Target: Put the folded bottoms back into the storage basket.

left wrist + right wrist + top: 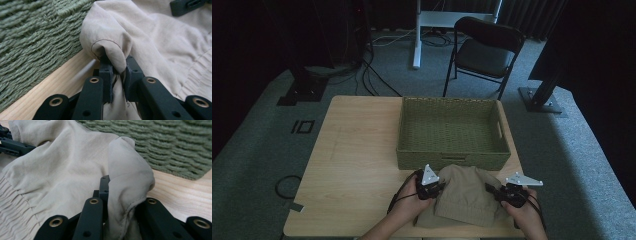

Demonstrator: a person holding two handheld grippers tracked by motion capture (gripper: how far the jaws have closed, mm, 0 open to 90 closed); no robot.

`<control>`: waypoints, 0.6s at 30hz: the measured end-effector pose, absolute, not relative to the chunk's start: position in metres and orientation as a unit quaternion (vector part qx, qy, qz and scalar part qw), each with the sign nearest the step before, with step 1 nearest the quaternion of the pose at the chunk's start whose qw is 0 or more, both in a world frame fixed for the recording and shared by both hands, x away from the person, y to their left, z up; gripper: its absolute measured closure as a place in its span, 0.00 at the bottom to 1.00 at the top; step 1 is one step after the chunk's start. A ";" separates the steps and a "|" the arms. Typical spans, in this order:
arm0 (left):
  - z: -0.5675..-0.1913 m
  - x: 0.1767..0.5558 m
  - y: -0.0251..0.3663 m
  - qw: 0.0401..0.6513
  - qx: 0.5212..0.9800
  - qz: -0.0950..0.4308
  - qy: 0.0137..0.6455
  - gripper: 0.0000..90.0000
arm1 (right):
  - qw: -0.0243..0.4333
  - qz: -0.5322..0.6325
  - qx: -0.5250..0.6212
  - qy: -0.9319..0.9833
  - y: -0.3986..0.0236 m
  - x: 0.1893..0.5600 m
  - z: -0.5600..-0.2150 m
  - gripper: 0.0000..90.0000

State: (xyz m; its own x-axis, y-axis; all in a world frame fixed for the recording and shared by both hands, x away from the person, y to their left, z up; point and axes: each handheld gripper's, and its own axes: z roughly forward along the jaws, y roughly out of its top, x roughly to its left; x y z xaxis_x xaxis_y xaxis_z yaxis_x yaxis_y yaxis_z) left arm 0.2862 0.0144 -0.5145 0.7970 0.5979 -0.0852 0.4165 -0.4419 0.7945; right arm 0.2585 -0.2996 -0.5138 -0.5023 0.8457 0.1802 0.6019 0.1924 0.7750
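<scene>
Right at the near edge of the wooden table (pixel 347 165) lies a beige garment (pixel 464 197), folded into a rough square with a gathered, elastic-looking band along one side. It sits just in front of the green woven basket (pixel 451 131), and its far edge seems to touch the basket's front wall, though the high view is too dim to be sure.

Seen from above, the left gripper (pixel 430 186) is at the garment's left far corner and the right gripper (pixel 504 192) at its right far corner, each held in one of the person's hands coming in from the bottom edge.

In the left gripper view, the jaws of the left gripper (pixel 117 68) are clamped on a stitched fold of the cloth, which bulges up over their tips; the basket's weave is close on the left and a strip of tabletop shows beneath.

In the right gripper view, the right gripper (pixel 117 192) likewise pinches a fold of the cloth, which drapes over one jaw and hides it. The basket runs along behind.
</scene>
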 end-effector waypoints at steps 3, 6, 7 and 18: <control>-0.507 0.284 0.019 0.440 0.840 0.105 0.300 0.90 | 0.149 0.425 0.474 0.757 -0.298 0.257 -0.507 0.87; -0.498 0.282 0.023 0.443 0.839 0.114 0.294 0.90 | 0.151 0.434 0.468 0.755 -0.296 0.255 -0.499 0.87; -0.495 0.282 0.025 0.443 0.840 0.115 0.290 0.90 | 0.154 0.435 0.466 0.755 -0.295 0.255 -0.496 0.87; -0.460 0.283 0.042 0.460 0.831 0.134 0.283 0.90 | 0.170 0.469 0.431 0.752 -0.286 0.259 -0.457 0.88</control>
State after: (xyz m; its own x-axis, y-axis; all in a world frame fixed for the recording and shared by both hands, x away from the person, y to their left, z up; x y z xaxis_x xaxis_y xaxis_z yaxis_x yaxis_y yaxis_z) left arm 0.2829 0.0418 -0.4604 0.8040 0.5936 -0.0365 0.3465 -0.4177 0.8399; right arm 0.2587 -0.2858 -0.4572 -0.5712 0.8074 0.1479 0.4877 0.1889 0.8524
